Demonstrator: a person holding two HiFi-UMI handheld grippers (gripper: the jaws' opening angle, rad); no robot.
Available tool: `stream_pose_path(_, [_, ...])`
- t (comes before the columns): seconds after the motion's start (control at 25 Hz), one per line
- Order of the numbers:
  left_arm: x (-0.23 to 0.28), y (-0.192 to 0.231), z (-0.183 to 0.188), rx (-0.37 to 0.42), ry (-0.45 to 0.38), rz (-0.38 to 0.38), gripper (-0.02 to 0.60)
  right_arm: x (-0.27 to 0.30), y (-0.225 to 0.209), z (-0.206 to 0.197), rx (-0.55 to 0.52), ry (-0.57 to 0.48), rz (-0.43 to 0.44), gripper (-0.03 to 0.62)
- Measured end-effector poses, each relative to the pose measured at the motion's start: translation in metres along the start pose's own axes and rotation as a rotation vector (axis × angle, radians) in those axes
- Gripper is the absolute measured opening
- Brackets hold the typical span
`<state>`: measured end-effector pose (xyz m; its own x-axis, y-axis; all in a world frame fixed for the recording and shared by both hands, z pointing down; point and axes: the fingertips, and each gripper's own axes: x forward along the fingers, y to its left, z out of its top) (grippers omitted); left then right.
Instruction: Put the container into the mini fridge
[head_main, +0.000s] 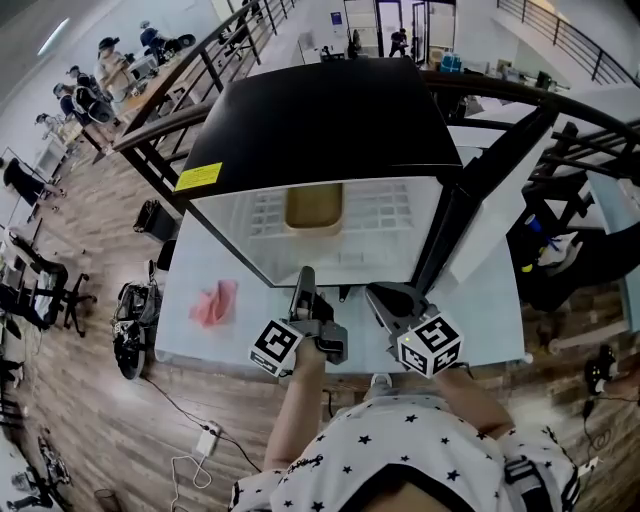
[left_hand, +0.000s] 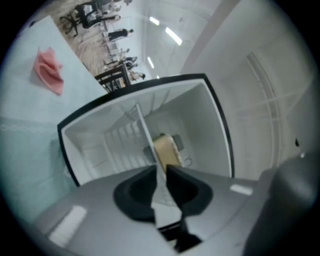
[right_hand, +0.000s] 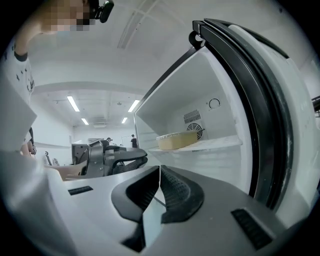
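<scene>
The mini fridge (head_main: 320, 120) stands open on the white table (head_main: 200, 340), its door (head_main: 480, 190) swung out to the right. A tan, lidded container (head_main: 313, 208) sits on the white shelf inside, also seen in the left gripper view (left_hand: 167, 150) and the right gripper view (right_hand: 177, 140). My left gripper (head_main: 303, 275) hovers just in front of the fridge opening, rolled to one side. Its jaws (left_hand: 161, 169) stand a narrow gap apart with nothing between them. My right gripper (head_main: 385, 298) is beside it near the door, its jaws (right_hand: 160, 170) shut and empty.
A crumpled pink cloth (head_main: 214, 303) lies on the table left of the fridge. The black-rimmed fridge edge (right_hand: 270, 100) stands close on the right of my right gripper. Beyond the table are a railing, desks, chairs and people in an open office.
</scene>
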<state>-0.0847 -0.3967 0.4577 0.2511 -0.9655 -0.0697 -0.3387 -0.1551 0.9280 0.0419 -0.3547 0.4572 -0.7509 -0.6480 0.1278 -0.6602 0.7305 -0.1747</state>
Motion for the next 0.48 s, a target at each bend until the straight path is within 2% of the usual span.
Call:
stream_pose_path(0.12, [-0.018, 0.007, -0.003, 0.096, 0.031, 0.058, 0.006, -0.005, 0.013, -0.002, 0.000, 0.003, 0.001, 0.021])
stream_pose_path(0.32, [-0.051, 0.010, -0.013, 0.332, 0.102, 0.125, 0.005, -0.019, 0.035, -0.008, 0.011, 0.011, 0.005, 0.021])
stream_pose_path(0.48, [-0.076, 0.000, -0.025, 0.438, 0.145, 0.129, 0.005, -0.034, 0.054, -0.011, 0.014, 0.013, 0.009, 0.021])
